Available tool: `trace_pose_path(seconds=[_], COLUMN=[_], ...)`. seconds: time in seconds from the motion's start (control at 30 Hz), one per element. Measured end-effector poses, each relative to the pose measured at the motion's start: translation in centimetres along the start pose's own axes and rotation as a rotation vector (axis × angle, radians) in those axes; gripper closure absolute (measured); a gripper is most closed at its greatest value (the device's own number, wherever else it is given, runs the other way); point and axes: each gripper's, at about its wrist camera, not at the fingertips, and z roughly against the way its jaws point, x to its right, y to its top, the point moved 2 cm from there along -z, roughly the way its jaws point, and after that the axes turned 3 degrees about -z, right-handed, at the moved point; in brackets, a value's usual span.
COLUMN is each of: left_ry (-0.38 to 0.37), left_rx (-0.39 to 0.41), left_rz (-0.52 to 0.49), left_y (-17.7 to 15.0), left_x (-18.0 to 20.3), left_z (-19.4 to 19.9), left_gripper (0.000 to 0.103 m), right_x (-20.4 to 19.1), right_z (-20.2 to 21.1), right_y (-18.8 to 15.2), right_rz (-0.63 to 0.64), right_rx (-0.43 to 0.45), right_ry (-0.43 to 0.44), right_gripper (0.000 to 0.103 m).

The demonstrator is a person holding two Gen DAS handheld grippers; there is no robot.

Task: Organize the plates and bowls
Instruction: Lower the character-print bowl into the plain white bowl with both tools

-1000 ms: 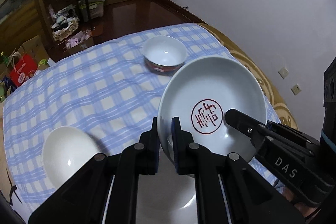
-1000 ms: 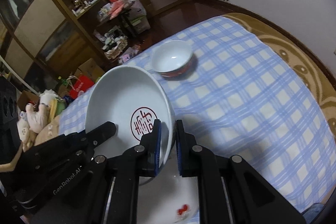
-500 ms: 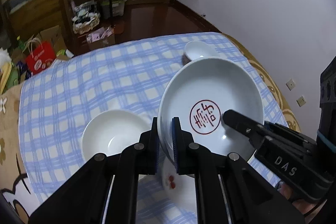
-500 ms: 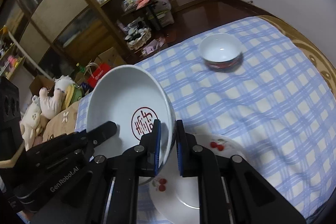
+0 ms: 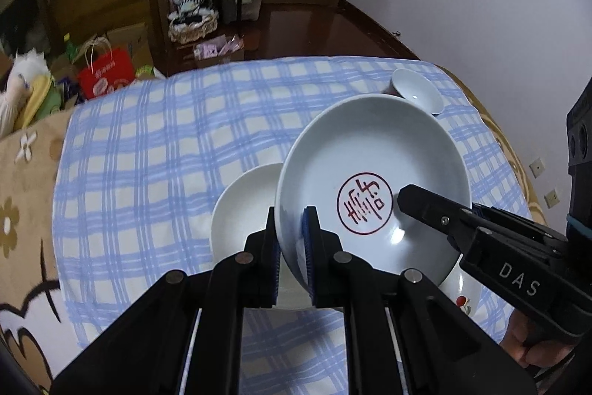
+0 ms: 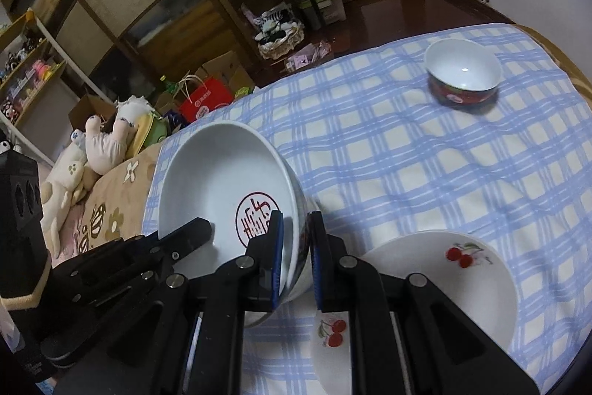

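A plain white plate [image 5: 244,210] lies flat on the blue-and-cream checked cloth [image 5: 166,136]. Beside and partly above it, the left gripper [image 5: 290,239] and right gripper [image 6: 298,247] each pinch opposite rims of a glossy, deep white bowl [image 5: 373,165] with a red circular seal, held tilted above a cherry-patterned plate [image 6: 444,284]. A small red-sided bowl [image 6: 462,73] stands at the far right.

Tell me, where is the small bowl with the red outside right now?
The red-sided bowl stands alone at the checked cloth's far right corner in the right wrist view, beyond the cherry plate.
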Motion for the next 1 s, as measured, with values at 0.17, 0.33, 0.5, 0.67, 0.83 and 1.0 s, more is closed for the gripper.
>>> trace_pose_path(seconds=[0.17, 0.33, 0.5, 0.67, 0.83, 1.0], left_ry=[-0.016, -0.014, 0.028, -0.022, -0.003, 0.024], left_rx=[-0.012, -0.027, -0.057, -0.108, -0.114, -0.101], left_rz=[0.136, 0.185, 0.158, 0.176, 0.157, 0.111], left_y=[-1.2, -2.3, -3.2, -3.5, -3.5, -3.4], left_x=[-2.3, -3.9, -4.8, -5.5, -5.4, -4.8], left_z=[-0.9, -1.8, -3.2, -5.2, -6.1, -6.2], left_gripper=[0.091, 0.092, 0.091, 0.090, 0.091, 0.090], right_x=[-1.0, -1.3, -1.8, -2.1, -1.6, -1.9], right_z=[-1.5, -3.0, -5.1, -6.0, -6.5, -6.5], right_y=[-0.5, -1.1, -2.3, -2.7, -2.8, -3.3], right_rz=[0.020, 0.009, 0.035, 0.089, 0.079, 0.110], right_rx=[-0.014, -0.023, -0.058, -0.056, -0.039, -0.011], right_ry=[-0.007, 0.009, -0.006, -0.077, -0.091, -0.117], right_gripper=[0.088, 0.088, 0.089, 0.089, 0.089, 0.089])
